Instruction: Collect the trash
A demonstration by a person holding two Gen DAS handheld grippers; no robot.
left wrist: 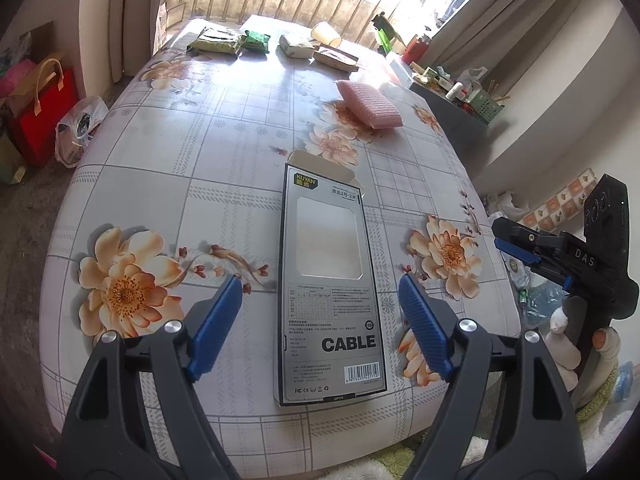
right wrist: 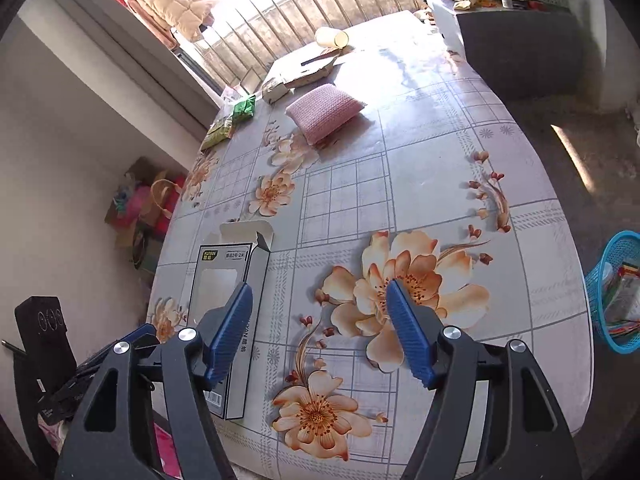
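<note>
Far left of the cable box point(left wrist: 330, 292), down on the floor: a red bag point(left wrist: 44, 116) and a crumpled plastic bag point(left wrist: 80, 128).

Closer in, left tongs point(left wrist: 320, 280) spread wide, pinching nothing, 1 blue pad point(left wrist: 218, 320) on either side of the cable box and apart from its long edges. Not touching yet, by the look of it.

Cable box itself: grey, windowed, flat on the flowered worktop point(left wrist: 160, 152) close to the near edge, far flap standing open. Probably empty, so likely light and easy to crush.

Beyond the cable box, near the worktop's far end: 2 green packets point(left wrist: 218, 42), some cardboard cartons point(left wrist: 298, 46), a tipped paper cup point(left wrist: 326, 34). Nearer and to the right, a pink knitted pad point(left wrist: 370, 104).

Right of the cable box, right tongs point(right wrist: 318, 285) also spread and holding nothing, hovering over a printed flower. Further right, beside the worktop, a blue basket point(right wrist: 616, 288) with wrappers inside, presumably the place for trash.

Risks from here:
- Squeezing across the thin walls: likely to buckle the windowed face and slip out of the pads.
- Closing off-centre or too shallow: could skate the light box over the glossy cloth and off the near edge.
- Open flap: may snag on the basket rim at the drop.
- Both tongs near 1 box: chance of a knock between them.
</note>
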